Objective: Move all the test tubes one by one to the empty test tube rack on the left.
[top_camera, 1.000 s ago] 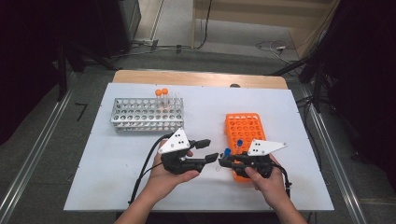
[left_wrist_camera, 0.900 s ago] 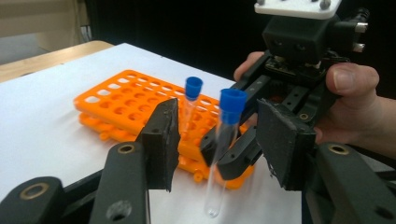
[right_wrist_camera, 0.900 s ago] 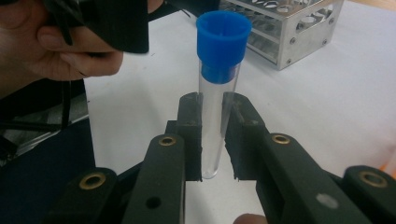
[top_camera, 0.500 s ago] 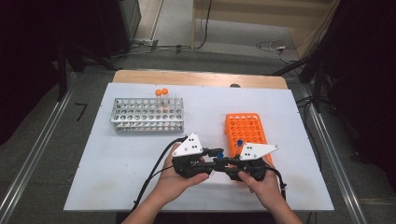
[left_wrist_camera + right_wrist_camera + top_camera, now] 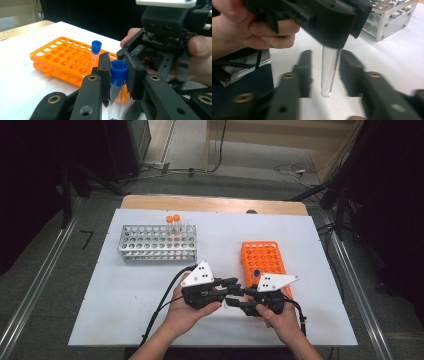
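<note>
No writing to read. Tube [image 5: 117, 85] upright, blue cap up, clamped in left claw [image 5: 119, 75]; right claw [image 5: 325, 72] just opening, apart around it.

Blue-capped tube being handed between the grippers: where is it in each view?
High view: blue-capped tube between the two hand-held grippers, low centre, mostly hidden.
Left gripper view: centre, blue cap clamped between the left hand-held gripper pads.
Right gripper view: centre, clear body hanging between the open right hand-held gripper jaws, which have just been opening.
Shared landmark: orange rack, seen in the high and left gripper views.
</note>
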### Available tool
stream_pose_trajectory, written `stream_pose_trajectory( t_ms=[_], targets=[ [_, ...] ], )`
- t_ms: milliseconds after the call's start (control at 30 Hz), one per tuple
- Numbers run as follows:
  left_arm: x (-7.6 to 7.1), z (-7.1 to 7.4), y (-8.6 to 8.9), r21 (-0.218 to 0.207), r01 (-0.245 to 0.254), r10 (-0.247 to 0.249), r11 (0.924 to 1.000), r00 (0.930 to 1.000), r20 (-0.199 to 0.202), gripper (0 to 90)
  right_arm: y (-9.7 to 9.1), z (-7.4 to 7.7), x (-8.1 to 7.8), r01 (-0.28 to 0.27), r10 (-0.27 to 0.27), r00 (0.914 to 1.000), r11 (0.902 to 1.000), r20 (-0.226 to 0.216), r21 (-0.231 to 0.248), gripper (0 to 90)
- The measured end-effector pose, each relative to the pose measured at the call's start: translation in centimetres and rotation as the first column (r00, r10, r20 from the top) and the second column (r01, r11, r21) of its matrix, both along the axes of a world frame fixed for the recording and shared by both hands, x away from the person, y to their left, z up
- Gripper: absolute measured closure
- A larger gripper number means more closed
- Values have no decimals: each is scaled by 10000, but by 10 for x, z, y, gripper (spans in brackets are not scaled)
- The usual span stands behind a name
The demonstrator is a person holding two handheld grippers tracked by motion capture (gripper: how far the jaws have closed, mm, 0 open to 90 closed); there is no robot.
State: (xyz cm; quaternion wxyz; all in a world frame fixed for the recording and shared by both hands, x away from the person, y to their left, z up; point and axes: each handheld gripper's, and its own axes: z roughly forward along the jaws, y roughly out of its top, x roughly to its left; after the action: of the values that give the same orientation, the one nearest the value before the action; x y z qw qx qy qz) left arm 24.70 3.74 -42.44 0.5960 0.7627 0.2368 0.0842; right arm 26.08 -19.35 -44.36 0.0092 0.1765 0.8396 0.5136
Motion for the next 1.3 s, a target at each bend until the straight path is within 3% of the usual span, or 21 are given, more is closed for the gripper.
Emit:
stream_pose_trajectory(
  t_ms=[133, 200, 333, 667, 833, 1300],
  targets=[
    [3, 2, 9, -56, -286, 286, 9996, 9996, -5, 764, -5, -1, 0, -188, 189, 9997, 9998, 163, -46, 236],
    [5, 3, 14, -115, -432, 432, 9990, 9991, 3, 764, -9, -1, 1, -326, 327, 9992, 9995, 219, -22, 157],
    [9, 5, 25, -169, -726, 727, 9972, 9974, 12, 764, -19, -3, 4, -50, 49, 9997, 10000, 237, 49, 24],
    [22, 8, 59, -167, -1633, 1635, 9864, 9865, 95, 764, -53, -5, 15, 668, -679, 9975, 9964, 187, 529, 0],
    [34, 7, 79, -128, -2269, 2271, 9738, 9737, 171, 764, -68, -5, 20, 1146, -1155, 9933, 9906, 81, 744, 0],
    [58, 19, 127, 12, -3514, 3509, 9362, 9351, 499, 764, -91, -5, 27, 1619, -1632, 9866, 9820, 50, 971, 0]
  ],
)
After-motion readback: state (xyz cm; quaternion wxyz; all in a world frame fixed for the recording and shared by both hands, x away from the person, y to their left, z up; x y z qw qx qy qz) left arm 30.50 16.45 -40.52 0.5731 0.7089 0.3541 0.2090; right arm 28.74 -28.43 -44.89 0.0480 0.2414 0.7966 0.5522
